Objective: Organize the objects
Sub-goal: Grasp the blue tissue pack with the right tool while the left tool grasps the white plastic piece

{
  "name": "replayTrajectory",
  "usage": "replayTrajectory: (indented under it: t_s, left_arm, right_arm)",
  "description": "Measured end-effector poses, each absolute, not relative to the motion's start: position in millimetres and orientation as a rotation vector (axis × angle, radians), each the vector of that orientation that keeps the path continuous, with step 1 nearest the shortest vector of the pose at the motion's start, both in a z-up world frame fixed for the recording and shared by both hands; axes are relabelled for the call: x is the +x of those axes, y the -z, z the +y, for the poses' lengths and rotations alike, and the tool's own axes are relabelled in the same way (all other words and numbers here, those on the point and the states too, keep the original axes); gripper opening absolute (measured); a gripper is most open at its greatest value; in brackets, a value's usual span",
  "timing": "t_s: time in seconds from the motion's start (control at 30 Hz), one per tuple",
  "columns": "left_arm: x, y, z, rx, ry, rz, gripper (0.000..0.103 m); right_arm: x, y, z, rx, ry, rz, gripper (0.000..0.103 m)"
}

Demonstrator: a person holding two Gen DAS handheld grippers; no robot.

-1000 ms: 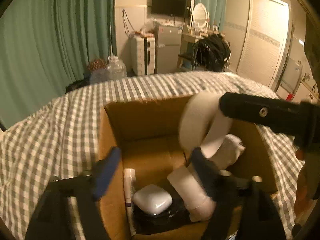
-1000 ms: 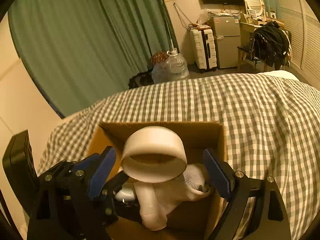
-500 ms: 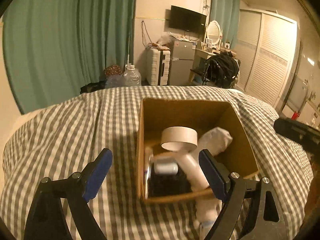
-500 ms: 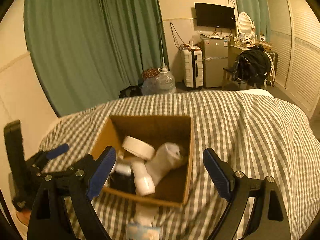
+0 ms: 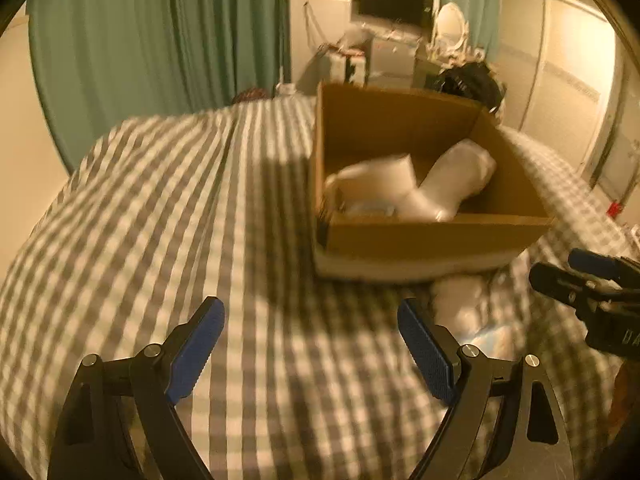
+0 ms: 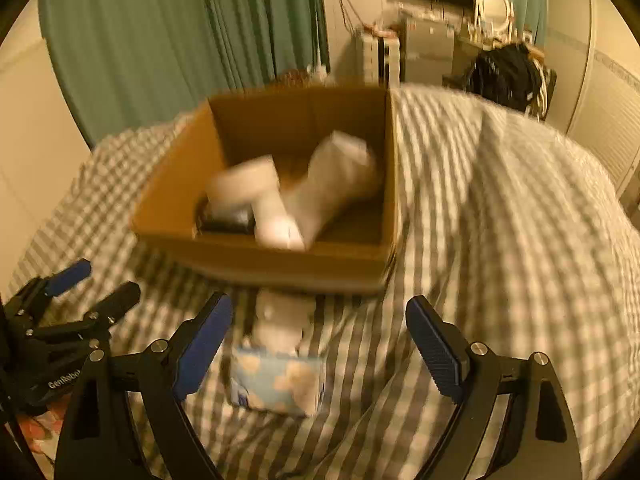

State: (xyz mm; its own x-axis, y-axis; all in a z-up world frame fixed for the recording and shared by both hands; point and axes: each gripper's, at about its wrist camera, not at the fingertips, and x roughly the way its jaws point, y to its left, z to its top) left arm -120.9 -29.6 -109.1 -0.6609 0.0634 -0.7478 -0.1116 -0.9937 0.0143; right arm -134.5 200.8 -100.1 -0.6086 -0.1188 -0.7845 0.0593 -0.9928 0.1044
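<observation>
A brown cardboard box (image 6: 260, 256) sits on the checked bedcover and holds a white tape roll (image 6: 244, 184), a white cloth bundle (image 6: 336, 184), a white tube (image 6: 276, 224) and something dark (image 6: 228, 218). The left wrist view shows the same box (image 5: 420, 240), roll (image 5: 372, 180) and bundle (image 5: 452, 180). In front of the box lies a blue-and-white tissue pack (image 6: 276, 380). My right gripper (image 6: 319, 320) hangs open just above the pack. Left of the box, my left gripper (image 5: 310, 312) is open over bare bedcover. Neither holds anything.
The checked bedcover (image 5: 160, 220) spreads wide to the box's left and right. Each gripper shows in the other's view, the left gripper (image 6: 100, 282) and the right gripper (image 5: 572, 270) close side by side. Green curtains, a suitcase and a desk stand beyond the bed.
Both grippers have drawn back from the box and sunk toward the bedcover. The tape roll, up between them a second ago, now lies in the box. The tissue pack has come into view.
</observation>
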Motion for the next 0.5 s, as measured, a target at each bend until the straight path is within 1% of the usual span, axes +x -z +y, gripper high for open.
replayTrajectory:
  t_s: [0.07,0.17,0.5]
  left_arm:
    - [-118.4,120.3,-31.2,-1.284,-2.763,0.087,0.091]
    - [-117.1,127.2,-31.9,-1.307,-2.772,0.103,0.091]
    - [-123.4,133.2,-37.5,-1.343,-2.798,0.082,0.091]
  right_arm:
    - [-133.7,120.8,196.2,1.394,2.697,-0.101,0.089]
    - [-135.1,148.8,184.1,1.498,2.627,-0.047,0.089]
    - [-137.5,182.0,167.1,1.605,2.497,-0.013,0.089]
